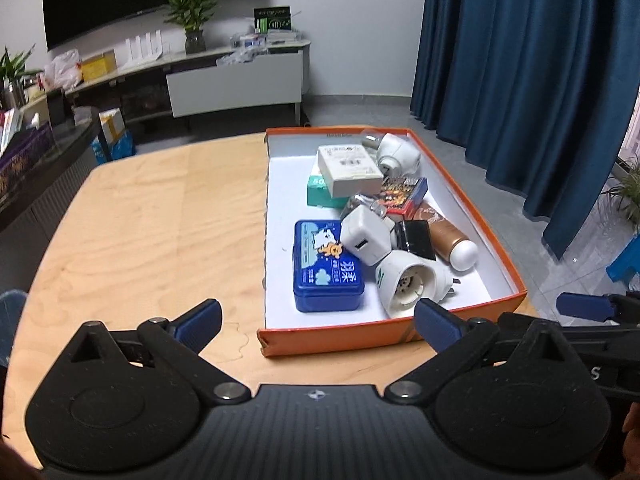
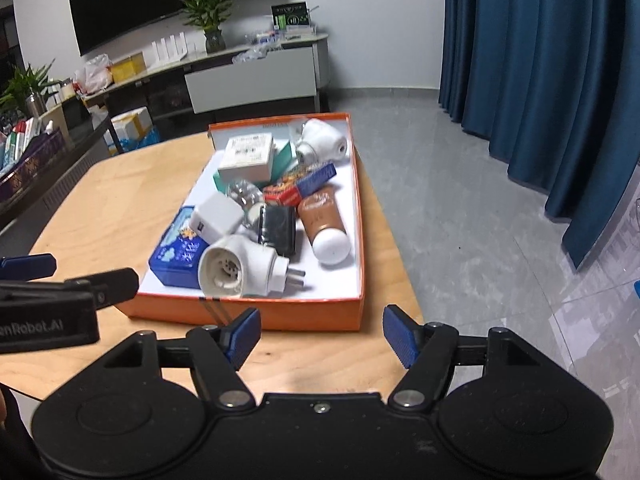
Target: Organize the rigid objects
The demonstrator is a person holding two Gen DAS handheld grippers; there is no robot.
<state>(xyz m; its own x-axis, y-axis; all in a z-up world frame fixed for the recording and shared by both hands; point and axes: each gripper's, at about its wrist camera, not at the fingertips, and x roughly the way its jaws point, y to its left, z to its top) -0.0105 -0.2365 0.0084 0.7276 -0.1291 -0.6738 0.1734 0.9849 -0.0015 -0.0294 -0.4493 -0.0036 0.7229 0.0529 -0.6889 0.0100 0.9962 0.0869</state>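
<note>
An orange box [image 1: 340,342] [image 2: 312,314] with a white inside sits on the right half of a wooden table [image 1: 152,220] [image 2: 120,200]. It holds a blue tin [image 1: 326,268] [image 2: 178,254], white plug adapters [image 1: 408,284] [image 2: 240,266], a white charger cube [image 1: 366,236] [image 2: 216,216], a brown bottle with a white cap [image 1: 448,240] [image 2: 326,220], a white carton [image 1: 348,164] [image 2: 246,158], a red and blue pack [image 1: 402,194] [image 2: 300,186] and a black block [image 1: 416,238] [image 2: 278,228]. My left gripper [image 1: 320,326] hangs open, wide, just before the box's near wall, holding nothing. My right gripper [image 2: 320,338] is open and empty too, near the box's front right corner.
The table's right edge lies close beside the box, with grey floor and blue curtains [image 1: 528,60] beyond. A long sideboard [image 1: 236,80] with plants and packets stands at the back under a dark screen. A dark cabinet with books [image 1: 36,152] is on the left.
</note>
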